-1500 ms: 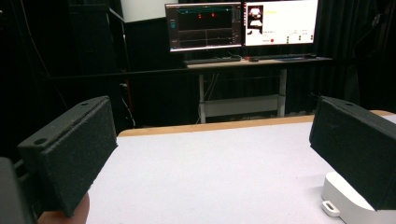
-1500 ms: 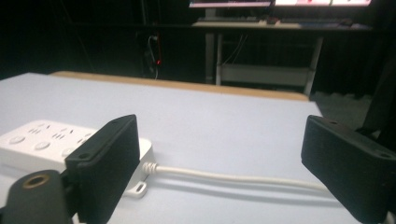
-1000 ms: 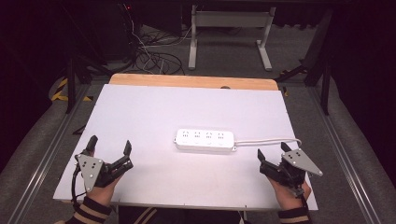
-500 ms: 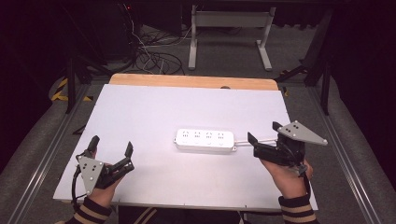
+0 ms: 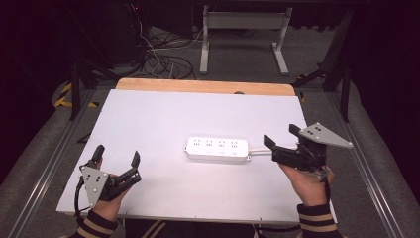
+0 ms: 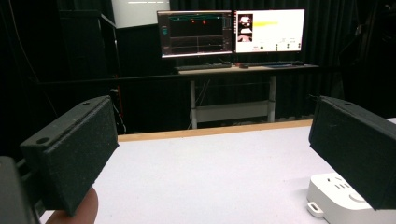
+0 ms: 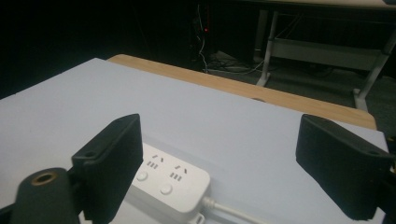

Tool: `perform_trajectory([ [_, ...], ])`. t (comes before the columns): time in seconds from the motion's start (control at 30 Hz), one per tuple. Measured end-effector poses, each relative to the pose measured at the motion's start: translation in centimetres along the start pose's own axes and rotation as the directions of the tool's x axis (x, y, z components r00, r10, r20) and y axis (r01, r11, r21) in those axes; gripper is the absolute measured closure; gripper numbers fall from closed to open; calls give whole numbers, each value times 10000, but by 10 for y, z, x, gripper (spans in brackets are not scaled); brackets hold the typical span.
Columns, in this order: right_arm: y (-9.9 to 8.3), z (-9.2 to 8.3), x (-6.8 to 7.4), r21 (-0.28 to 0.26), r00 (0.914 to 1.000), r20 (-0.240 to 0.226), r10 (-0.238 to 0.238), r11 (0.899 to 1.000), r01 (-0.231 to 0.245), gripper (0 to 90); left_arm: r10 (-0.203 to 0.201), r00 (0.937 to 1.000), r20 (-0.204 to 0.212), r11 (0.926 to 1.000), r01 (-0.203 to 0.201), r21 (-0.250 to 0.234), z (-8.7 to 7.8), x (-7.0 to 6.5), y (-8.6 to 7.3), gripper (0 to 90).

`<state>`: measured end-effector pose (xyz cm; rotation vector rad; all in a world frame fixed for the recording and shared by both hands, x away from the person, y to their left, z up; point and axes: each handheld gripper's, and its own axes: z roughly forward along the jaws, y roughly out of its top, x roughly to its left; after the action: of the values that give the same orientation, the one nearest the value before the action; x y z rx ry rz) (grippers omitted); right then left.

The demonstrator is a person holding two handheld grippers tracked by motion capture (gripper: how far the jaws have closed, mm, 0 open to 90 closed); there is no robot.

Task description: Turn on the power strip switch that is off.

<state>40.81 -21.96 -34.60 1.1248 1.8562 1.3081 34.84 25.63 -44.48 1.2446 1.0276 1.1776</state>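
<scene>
A white power strip (image 5: 218, 149) lies flat near the middle of the white tabletop (image 5: 198, 114), its cable (image 5: 257, 151) leaving its right end. My right gripper (image 5: 282, 136) hovers above the table just right of that end, pointing left. It is open, its jaws have just closed slightly, and nothing is between them. The right gripper view has the power strip (image 7: 173, 179) below and ahead of the gripper (image 7: 229, 154). My left gripper (image 5: 117, 153) rests open and empty at the front left. Its own view catches the power strip (image 6: 336, 200) behind the right jaw.
A wooden strip (image 5: 203, 87) borders the table's far edge. Beyond it stand a desk frame (image 5: 242, 29) and loose floor cables (image 5: 158, 59). Two lit monitors (image 6: 231, 30) sit on a far desk. Metal rails (image 5: 369, 173) run along both table sides.
My right gripper has risen off the table's front right corner and moved left toward the power strip's cable end. The left gripper and the power strip have stayed put.
</scene>
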Motion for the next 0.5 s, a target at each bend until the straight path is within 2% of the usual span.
perform_trajectory([
  [0.03, -4, -13, -13, 127, 9994, 356, -50, 9999, 45, 187, -8, 10000, 31, 10000, 8, 7, 0, 0, 0, 16],
  [0.07, -7, -20, -22, 185, 9988, 487, 10, 9998, -19, 194, -10, 10000, 31, 10000, 9, 8, 0, 0, 0, 16],
  [0.1, -7, -20, -22, 185, 9988, 487, 10, 9998, -19, 194, -10, 10000, 31, 10000, 9, 8, 0, 0, 0, 16],
  [0.13, -11, -35, -44, 602, 9982, 538, 275, 9977, -308, 189, -29, 10000, 57, 10000, 29, 8, 0, -1, 0, 16],
  [0.2, -12, -48, -55, 703, 9974, 615, 385, 9966, -428, 193, 54, 10000, 55, 10000, -54, 22, 1, -2, 0, 16],
  [0.23, -11, -56, -58, 579, 9962, 752, 447, 9971, -491, 198, 13, 9999, 108, 10000, -13, 46, 2, -3, -1, 16],
  [0.3, -6, -69, -60, 170, 9956, 832, 428, 9989, -444, 209, 58, 9999, 104, 10000, -59, 58, 3, -4, -1, 16],
  [0.33, -6, -69, -60, 170, 9956, 832, 428, 9989, -444, 209, 58, 9999, 104, 10000, -59, 58, 3, -4, -1, 16],
  [0.37, 4, -77, -53, -14, 9965, 770, 319, 9995, -319, 219, 76, 9999, 117, 9999, -77, 92, 4, -4, -1, 16],
  [0.47, 15, -76, -34, -573, 9965, 811, -202, 9980, 249, 220, 95, 9999, 106, 9999, -96, 101, 4, -4, -1, 17],
  [0.5, 15, -76, -34, -573, 9965, 811, -202, 9980, 249, 220, 95, 9999, 106, 9999, -96, 101, 4, -4, -1, 17],
])
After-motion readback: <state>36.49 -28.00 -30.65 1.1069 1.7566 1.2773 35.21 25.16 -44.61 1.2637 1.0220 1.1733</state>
